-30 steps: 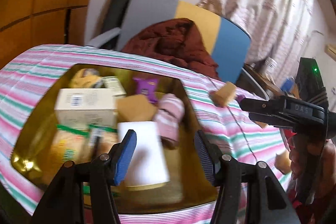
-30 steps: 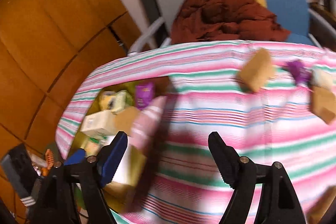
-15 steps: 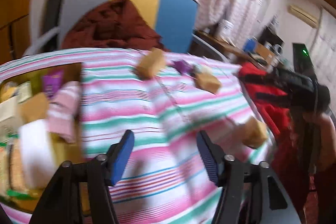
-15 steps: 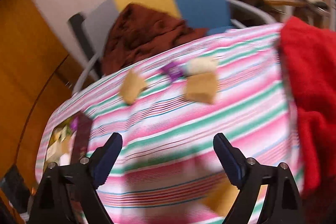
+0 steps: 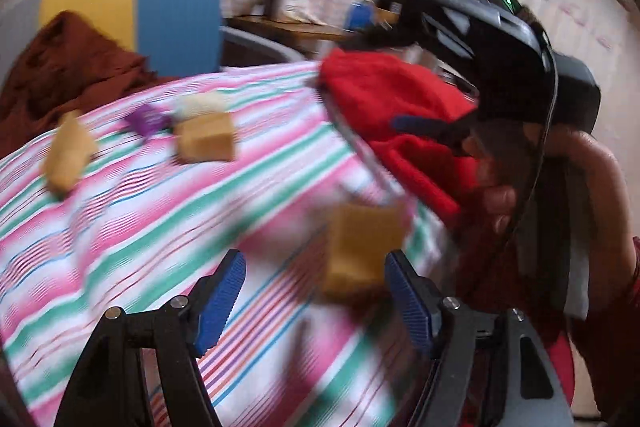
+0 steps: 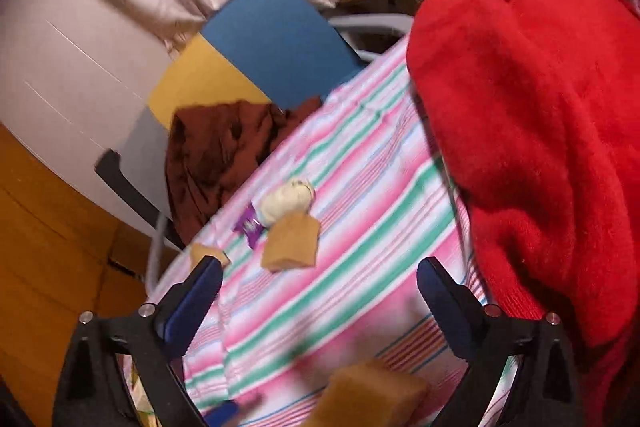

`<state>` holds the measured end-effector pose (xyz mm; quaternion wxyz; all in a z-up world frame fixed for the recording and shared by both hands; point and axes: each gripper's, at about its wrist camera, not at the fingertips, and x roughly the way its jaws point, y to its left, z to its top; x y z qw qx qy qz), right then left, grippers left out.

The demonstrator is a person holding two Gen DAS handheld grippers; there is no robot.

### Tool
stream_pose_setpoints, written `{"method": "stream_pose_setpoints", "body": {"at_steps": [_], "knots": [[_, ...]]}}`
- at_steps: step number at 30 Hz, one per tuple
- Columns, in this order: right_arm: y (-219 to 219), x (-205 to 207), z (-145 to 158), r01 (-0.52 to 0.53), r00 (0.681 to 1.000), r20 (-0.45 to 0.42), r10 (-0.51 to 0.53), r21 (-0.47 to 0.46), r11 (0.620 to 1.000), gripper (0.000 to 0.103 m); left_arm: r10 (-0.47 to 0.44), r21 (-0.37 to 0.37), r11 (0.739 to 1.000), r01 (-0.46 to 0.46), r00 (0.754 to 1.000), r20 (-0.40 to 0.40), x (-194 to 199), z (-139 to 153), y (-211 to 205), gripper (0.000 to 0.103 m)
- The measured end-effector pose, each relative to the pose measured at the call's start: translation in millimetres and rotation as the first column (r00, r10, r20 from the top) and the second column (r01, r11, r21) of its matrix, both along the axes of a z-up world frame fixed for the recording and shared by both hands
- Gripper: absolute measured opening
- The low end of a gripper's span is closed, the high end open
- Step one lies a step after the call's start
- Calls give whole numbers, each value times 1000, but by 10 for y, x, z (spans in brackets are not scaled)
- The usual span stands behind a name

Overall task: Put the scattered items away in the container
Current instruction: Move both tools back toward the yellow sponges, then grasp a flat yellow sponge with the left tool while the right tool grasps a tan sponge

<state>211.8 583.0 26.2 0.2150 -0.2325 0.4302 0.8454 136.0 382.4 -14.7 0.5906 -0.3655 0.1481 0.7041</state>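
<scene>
Striped pink, green and white cloth [image 5: 132, 227] covers the table, with a blue and yellow chair back [image 6: 256, 55] and pale curtains behind it. Several items lie loose on the cloth: a tan block-shaped sponge [image 5: 362, 251] near the table's right edge, a second tan block [image 6: 291, 242] farther back, touching a small purple wrapped packet [image 6: 249, 225] and just beside a cream-coloured lumpy bundle [image 6: 286, 203], and a third tan piece [image 5: 69, 157] well apart to the left. No container appears in either view. The left gripper [image 5: 314, 301] is empty, its jaws opening wide, and the nearest tan block sits just ahead of them toward the right finger. The right gripper [image 6: 318, 307] is likewise empty, jaws opening wide, above bare cloth. Judged step: approach for the next pickup. The next move calls for centring the left jaws on the nearest block, descending and closing; motion blur leaves exact alignment uncertain.
</scene>
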Motion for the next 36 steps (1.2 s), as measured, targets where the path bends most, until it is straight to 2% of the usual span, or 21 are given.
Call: {"method": "stream_pose_setpoints", "body": {"at_steps": [6, 10, 12, 13, 14, 16, 18, 22, 27, 31, 33, 35, 36], "knots": [[38, 93, -17, 22, 998, -59, -24, -36, 999, 102, -124, -7, 992, 124, 992, 26, 112, -115, 325, 74], [33, 29, -31, 15, 1000, -23, -15, -19, 1000, 102, -164, 5, 987, 164, 984, 64, 153, -217, 444, 74], [45, 33, -41, 13, 1000, -14, -13, -22, 1000, 102, -158, -15, 987, 160, 985, 72, 142, -290, 485, 74], [48, 47, -53, 18, 1000, -12, -18, -21, 1000, 102, -151, -26, 988, 154, 986, 70, 131, -322, 483, 71], [48, 49, -53, 26, 1000, -9, -26, -18, 1000, 102, -139, -44, 989, 143, 988, 73, 104, -388, 478, 54], [48, 36, -58, 22, 1000, 0, -22, -15, 1000, 102, -134, -9, 991, 136, 984, 119, 34, -424, 407, 53], [37, -25, -63, -1, 1000, 24, 1, -13, 1000, 102, -111, 6, 994, 111, 984, 137, -10, -432, 340, 52], [4, -282, -114, -61, 991, 118, 60, 10, 998, 102, -21, 13, 1000, 20, 992, 124, -132, -386, 112, 51], [-45, -803, -304, -176, 947, 277, 162, 27, 984, 102, 137, 32, 990, -140, 987, 77, -435, -297, -255, 51], [-44, -1186, -443, -209, 925, 322, 200, -7, 978, 101, 274, 47, 960, -276, 961, 39, -691, -244, -528, 51], [-46, -1354, -476, -217, 919, 339, 199, 17, 976, 99, 332, 46, 942, -332, 943, 6, -797, -234, -639, 51], [-69, -1527, -516, -240, 907, 371, 200, 65, 969, 90, 373, 38, 927, -372, 928, -11, -894, -244, -729, 51], [-85, -1586, -530, -251, 901, 385, 199, 87, 964, 90, 385, 36, 922, -384, 923, -17, -913, -258, -746, 51]]}}
